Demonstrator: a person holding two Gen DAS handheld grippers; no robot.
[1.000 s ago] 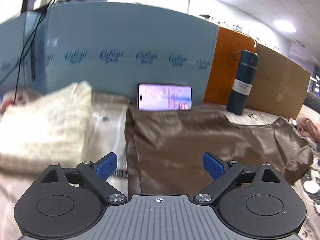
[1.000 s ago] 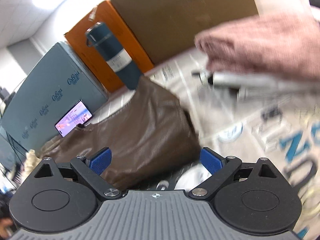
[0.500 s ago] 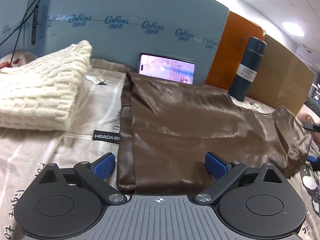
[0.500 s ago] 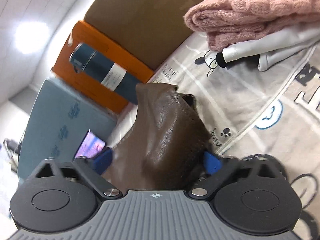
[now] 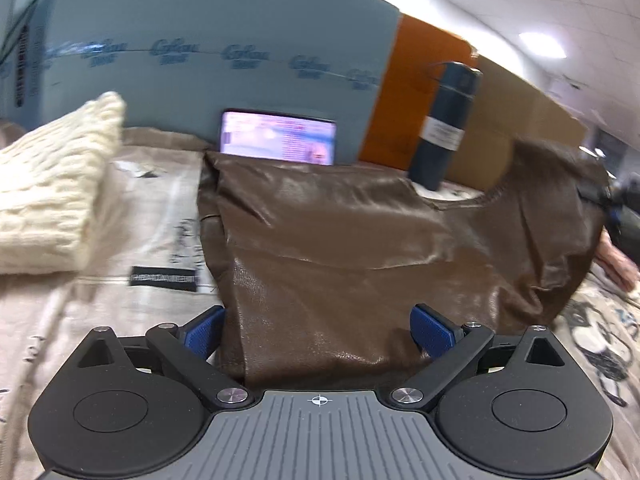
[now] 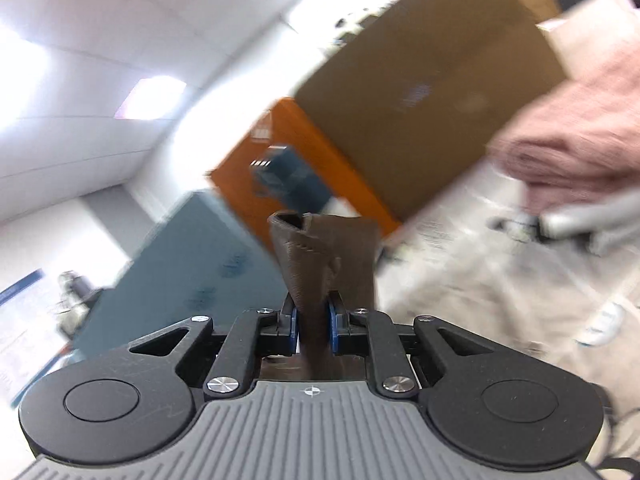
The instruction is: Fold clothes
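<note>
1. Two grippers on one piece of clothing here: a brown leather-look garment (image 5: pixel 340 240) spread over a beige printed bedsheet (image 5: pixel 132 240).
2. Left gripper (image 5: pixel 318 330) has its jaws spread wide, blue pads (image 5: pixel 434 332) on either side of the garment's near edge. The pads aren't pinching anything; the fabric just sits between them.
3. Right gripper (image 6: pixel 314 328) is nearly closed, and its jaws have just been closing. A bunched corner of the brown garment (image 6: pixel 320 256) is squeezed between its blue pads, sticking up past the fingertips.
4. From the left wrist view, the right end of the garment is lifted off the sheet and hangs in a fold, with the right gripper (image 5: pixel 616 210) showing as a dark blur at the frame's right edge. The rest lies flat.
5. Folded cream knit sweater (image 5: pixel 52 196) is off to the left of the garment, apart from it, on the same sheet.
6. Phone with a lit screen (image 5: pixel 278 142) leans against a blue-grey panel (image 5: pixel 200 60) right behind the garment's far edge.
7. Dark blue bottle (image 5: pixel 444 128) stands upright near the far right of the garment, in front of an orange panel (image 5: pixel 416 92) and a cardboard box (image 6: pixel 420 100).
8. Right wrist view is pretty motion-blurred, but a pink knit piece (image 6: pixel 572 148) shows at its right side, above something grey I can't make out.
</note>
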